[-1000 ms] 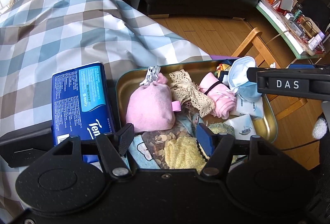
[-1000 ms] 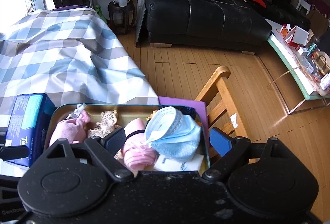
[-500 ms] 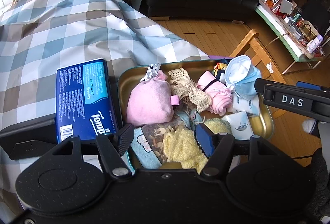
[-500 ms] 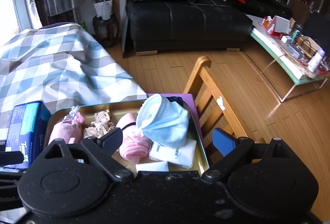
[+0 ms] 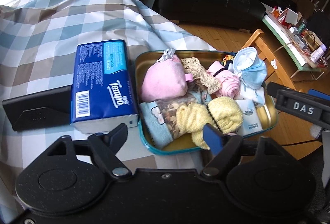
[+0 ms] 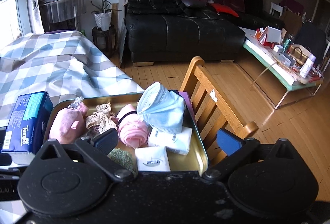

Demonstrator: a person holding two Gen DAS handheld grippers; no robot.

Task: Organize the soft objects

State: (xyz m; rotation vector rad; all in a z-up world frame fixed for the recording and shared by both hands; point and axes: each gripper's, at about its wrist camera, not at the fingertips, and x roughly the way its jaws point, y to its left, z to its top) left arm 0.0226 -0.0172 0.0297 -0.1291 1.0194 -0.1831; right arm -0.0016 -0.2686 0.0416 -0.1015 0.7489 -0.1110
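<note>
A gold tin tray (image 5: 270,116) with a teal rim sits on the checked tablecloth (image 5: 51,24). It holds a pink pouch (image 5: 163,81), beige lace (image 5: 198,71), a pink roll (image 5: 226,83), a blue face mask (image 5: 249,71), a yellow sock (image 5: 208,119), a patterned sock (image 5: 165,116) and white tissue packs (image 5: 250,119). My left gripper (image 5: 167,135) is open and empty, above the tray's near edge. My right gripper (image 6: 167,141) is open and empty, above the tray's (image 6: 198,141) right side, near the mask (image 6: 163,108) and tissue packs (image 6: 171,139).
A blue Tempo tissue pack (image 5: 103,81) lies left of the tray, with a black object (image 5: 39,108) beside it. A wooden chair (image 6: 214,104) stands right of the table. A black sofa (image 6: 181,26) and a cluttered low table (image 6: 284,63) are beyond.
Both grippers have pulled back and up from the tray, so more of it shows. The right view has swung toward the room. Nothing was picked up.
</note>
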